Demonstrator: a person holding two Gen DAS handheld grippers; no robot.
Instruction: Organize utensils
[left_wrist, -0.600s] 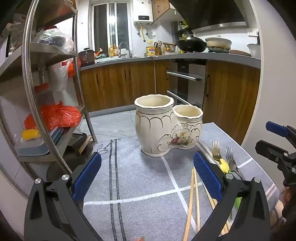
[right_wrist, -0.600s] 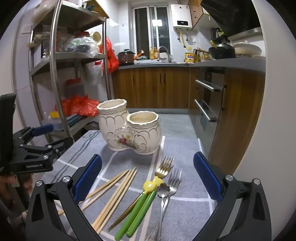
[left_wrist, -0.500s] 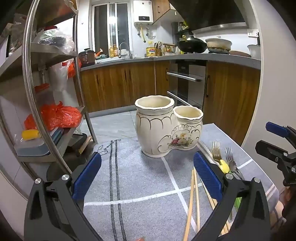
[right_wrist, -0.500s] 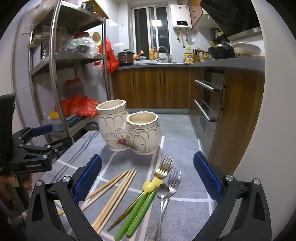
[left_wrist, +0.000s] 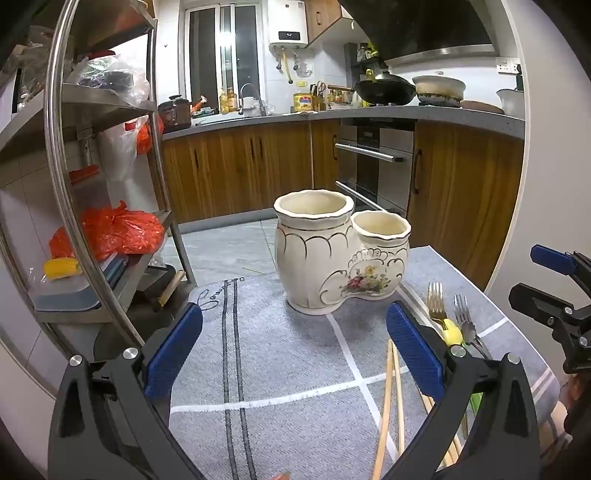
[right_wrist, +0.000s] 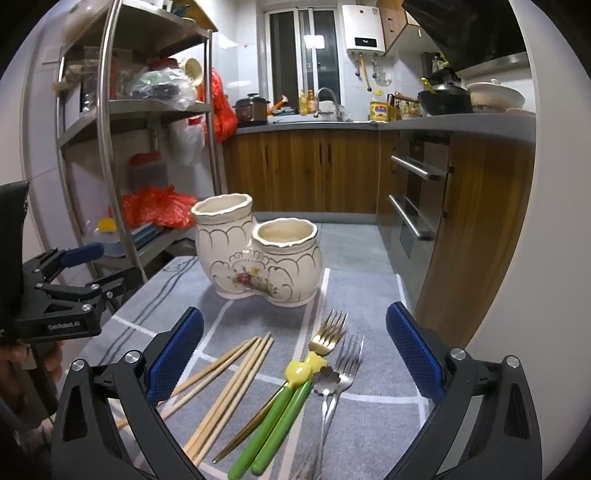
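A cream double-pot ceramic holder (left_wrist: 340, 254) (right_wrist: 258, 254) stands empty on a grey cloth-covered table (left_wrist: 280, 354). In front of it lie several wooden chopsticks (right_wrist: 229, 384), a gold fork (right_wrist: 327, 334), a silver fork (right_wrist: 345, 369) and green-handled utensils with yellow ends (right_wrist: 280, 410). My left gripper (left_wrist: 293, 350) hovers open over bare cloth, left of the chopsticks (left_wrist: 388, 402). My right gripper (right_wrist: 293, 350) hangs open above the utensils, nothing between its fingers. Each gripper shows at the other view's edge.
A steel shelf rack (left_wrist: 74, 177) with red bags stands just left of the table. Wooden kitchen cabinets (right_wrist: 306, 170) and an oven (right_wrist: 417, 195) lie beyond the floor gap. A white wall (right_wrist: 546, 295) is close on the right, and the table's far edge is behind the holder.
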